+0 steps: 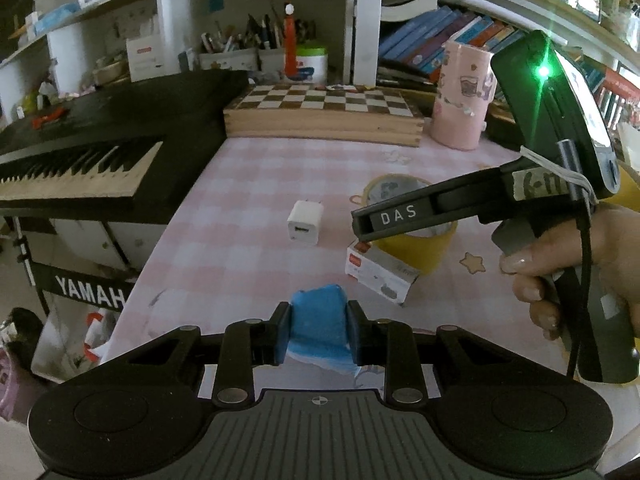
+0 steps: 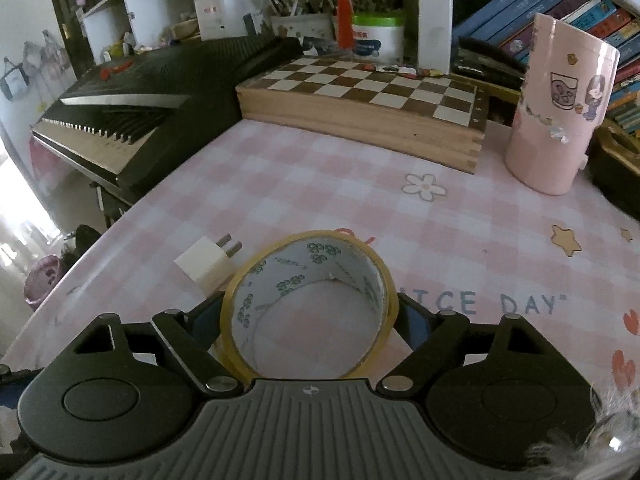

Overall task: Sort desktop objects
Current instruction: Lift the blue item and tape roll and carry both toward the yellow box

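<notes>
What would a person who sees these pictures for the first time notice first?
The left gripper clamps a blue packet low in its view. The right gripper holds a tape roll by its sides, beside a white charger. Behind them stand a chessboard box and a pink cup.

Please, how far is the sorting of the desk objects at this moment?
Nothing looks sorted yet. In hand: the left gripper is shut on a blue packet; the right gripper clamps the tape roll. Left: the white charger and small box lie loose on the desk.
</notes>
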`<action>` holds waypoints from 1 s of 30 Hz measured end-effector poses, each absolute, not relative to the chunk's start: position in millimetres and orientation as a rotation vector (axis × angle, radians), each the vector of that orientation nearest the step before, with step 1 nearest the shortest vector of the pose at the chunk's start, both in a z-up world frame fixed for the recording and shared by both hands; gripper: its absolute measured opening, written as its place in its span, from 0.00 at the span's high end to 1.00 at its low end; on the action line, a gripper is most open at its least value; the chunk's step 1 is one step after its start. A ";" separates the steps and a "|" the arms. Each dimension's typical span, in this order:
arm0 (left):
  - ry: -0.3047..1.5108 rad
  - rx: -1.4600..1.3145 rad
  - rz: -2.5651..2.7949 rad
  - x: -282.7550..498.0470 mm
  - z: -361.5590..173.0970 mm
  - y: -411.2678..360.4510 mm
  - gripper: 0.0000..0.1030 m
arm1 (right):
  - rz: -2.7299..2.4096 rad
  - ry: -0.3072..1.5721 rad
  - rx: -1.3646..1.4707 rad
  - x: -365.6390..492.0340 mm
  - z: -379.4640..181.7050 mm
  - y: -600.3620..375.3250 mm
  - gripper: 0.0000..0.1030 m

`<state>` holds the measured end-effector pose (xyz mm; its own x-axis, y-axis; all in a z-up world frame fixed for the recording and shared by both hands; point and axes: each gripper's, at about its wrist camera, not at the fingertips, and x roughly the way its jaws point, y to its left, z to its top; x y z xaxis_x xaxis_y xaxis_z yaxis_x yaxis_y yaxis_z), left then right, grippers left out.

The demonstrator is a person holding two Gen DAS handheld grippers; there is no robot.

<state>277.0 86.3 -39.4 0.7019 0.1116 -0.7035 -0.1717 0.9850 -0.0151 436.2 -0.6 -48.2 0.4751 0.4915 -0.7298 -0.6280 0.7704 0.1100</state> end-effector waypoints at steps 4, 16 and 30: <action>0.758 -0.086 0.145 275.1 -35.1 85.7 0.74 | 0.658 0.796 -0.152 431.5 -38.4 -16.0 0.17; 0.701 -0.074 0.099 262.8 -14.6 82.9 0.74 | 0.592 0.735 -0.099 389.1 -2.8 -65.5 0.17; 0.629 -0.096 -0.012 226.4 4.6 81.5 0.74 | 0.547 0.745 -0.088 307.8 20.2 -99.3 0.17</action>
